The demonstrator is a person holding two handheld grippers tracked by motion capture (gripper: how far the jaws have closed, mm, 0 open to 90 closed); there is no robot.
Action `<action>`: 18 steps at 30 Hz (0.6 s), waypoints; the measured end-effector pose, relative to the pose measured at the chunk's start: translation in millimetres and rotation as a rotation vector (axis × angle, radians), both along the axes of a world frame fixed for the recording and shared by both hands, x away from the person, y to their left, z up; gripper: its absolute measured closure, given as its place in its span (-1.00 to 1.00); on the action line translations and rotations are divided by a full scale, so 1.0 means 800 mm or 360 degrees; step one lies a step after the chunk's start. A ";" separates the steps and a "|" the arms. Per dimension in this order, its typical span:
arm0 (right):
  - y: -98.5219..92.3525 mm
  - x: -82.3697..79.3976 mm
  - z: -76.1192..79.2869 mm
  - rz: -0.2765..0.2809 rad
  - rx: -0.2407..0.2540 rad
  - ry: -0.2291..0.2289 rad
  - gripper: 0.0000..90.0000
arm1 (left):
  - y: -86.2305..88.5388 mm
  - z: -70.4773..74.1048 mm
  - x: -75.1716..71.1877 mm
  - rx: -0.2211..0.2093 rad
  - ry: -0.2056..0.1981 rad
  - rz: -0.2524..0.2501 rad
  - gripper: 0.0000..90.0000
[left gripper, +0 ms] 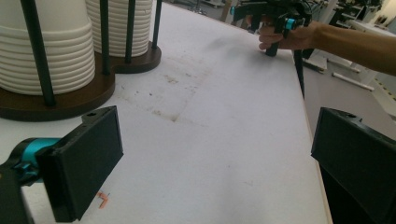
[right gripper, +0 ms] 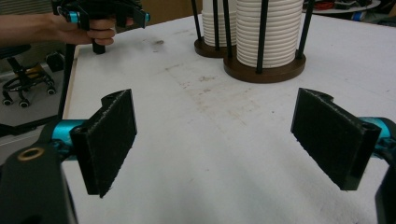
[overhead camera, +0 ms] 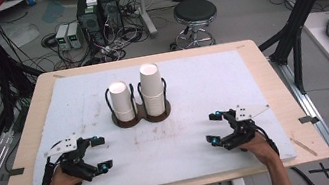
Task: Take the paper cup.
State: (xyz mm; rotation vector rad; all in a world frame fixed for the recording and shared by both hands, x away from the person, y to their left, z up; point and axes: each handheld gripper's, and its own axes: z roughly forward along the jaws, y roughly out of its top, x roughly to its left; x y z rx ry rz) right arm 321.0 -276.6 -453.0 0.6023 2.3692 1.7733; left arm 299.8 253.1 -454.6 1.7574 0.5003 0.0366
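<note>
Two stacks of white paper cups stand in a brown double holder with black rods near the middle of the white mat: a shorter stack on the left and a taller stack on the right. My left gripper rests open on the mat at the front left, nothing between its jaws. My right gripper rests open at the front right, also empty. In the left gripper view the holder sits up left of the wide jaws. In the right gripper view the cup stacks stand ahead between the spread jaws.
The white mat covers a wooden table. The mat carries faint stains in its middle. A black stool, computer boxes and cables lie on the floor beyond the far edge. Black frame posts stand at both sides.
</note>
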 end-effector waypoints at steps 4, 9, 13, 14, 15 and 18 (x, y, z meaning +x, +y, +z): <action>0.000 0.000 0.000 0.0000 -0.0003 0.0000 -0.67 | 0.000 0.004 0.000 -0.0023 -0.0014 0.0007 -0.96; 0.000 0.000 0.000 0.0003 -0.0001 -0.0004 -0.67 | 0.005 0.036 0.002 -0.0066 -0.0104 -0.0007 -0.96; 0.000 0.000 0.000 0.0004 -0.0001 -0.0005 -0.67 | 0.008 0.060 0.008 -0.0065 -0.0146 -0.0014 -0.96; 0.000 0.000 0.000 0.0004 -0.0001 -0.0005 -0.67 | 0.008 0.060 0.008 -0.0065 -0.0146 -0.0014 -0.96; 0.000 0.000 0.000 0.0001 0.0004 0.0005 -0.67 | 0.009 0.068 0.011 -0.0055 -0.0150 -0.0019 -0.96; 0.000 0.000 0.000 0.0001 0.0001 -0.0005 -0.67 | 0.009 0.094 0.020 -0.0031 -0.0192 -0.0021 -0.96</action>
